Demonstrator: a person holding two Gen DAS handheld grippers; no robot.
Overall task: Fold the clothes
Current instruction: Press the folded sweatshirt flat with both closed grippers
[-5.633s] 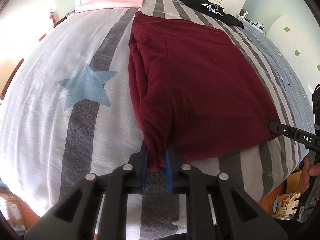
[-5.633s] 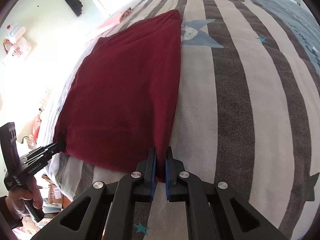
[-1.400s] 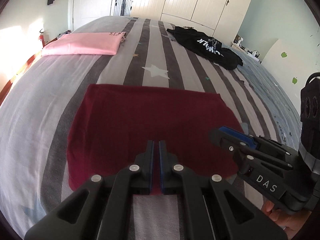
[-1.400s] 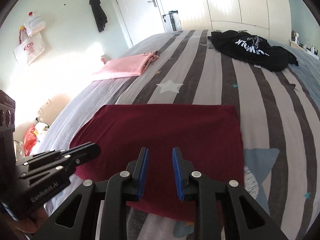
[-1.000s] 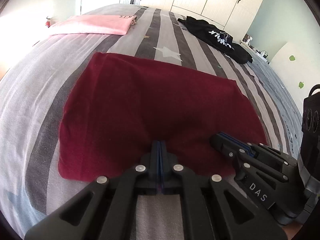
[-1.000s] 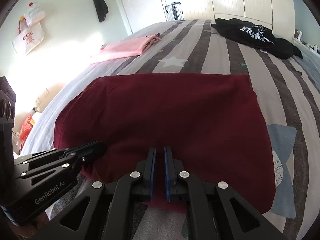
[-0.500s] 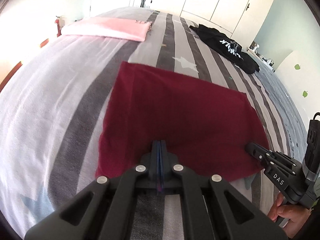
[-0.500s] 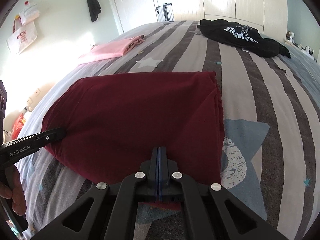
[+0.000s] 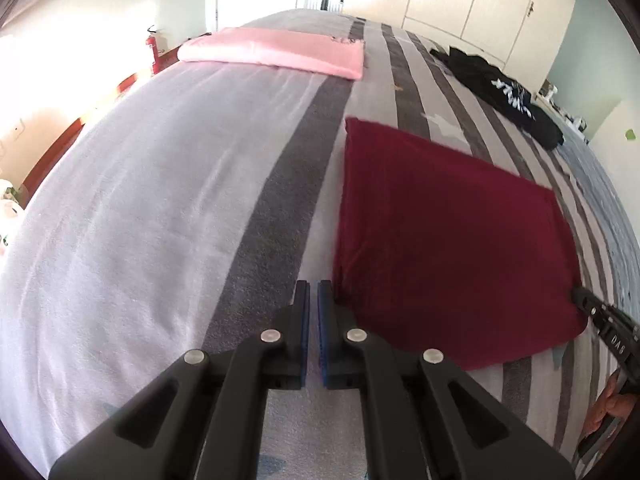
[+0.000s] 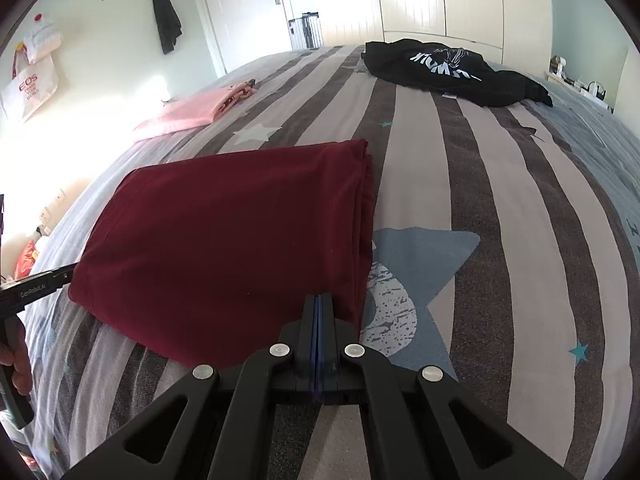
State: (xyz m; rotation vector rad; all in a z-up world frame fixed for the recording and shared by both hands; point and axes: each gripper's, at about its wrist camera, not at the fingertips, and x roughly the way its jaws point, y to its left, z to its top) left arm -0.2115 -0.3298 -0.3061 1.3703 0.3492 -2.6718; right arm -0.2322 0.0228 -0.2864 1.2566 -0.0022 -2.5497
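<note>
Maroon garment [image 9: 448, 232]: I see it folded into a flat rectangle on the striped bed [image 9: 168, 208], towards the near edge, its stacked layers showing along its right side in the right wrist view [image 10: 224, 240].
Left gripper [image 9: 313, 300]: mine sits just off the garment's near left corner; the blue pads [image 9: 305, 320] stand a narrow slit apart with nothing between them (cloth just beside the right finger, contact unclear).
Right gripper [image 10: 318, 312]: pads pressed together at the garment's near right corner, over the near hem; I cannot tell if any cloth is pinched.
Pink garment [image 9: 276, 50]: folded, near the far left edge of the bed.
Black shirt [image 10: 452, 70]: spread loose at the far right, white lettering showing.
Bed print: a blue star [image 10: 416, 256] lies partly under the maroon garment's right edge.
</note>
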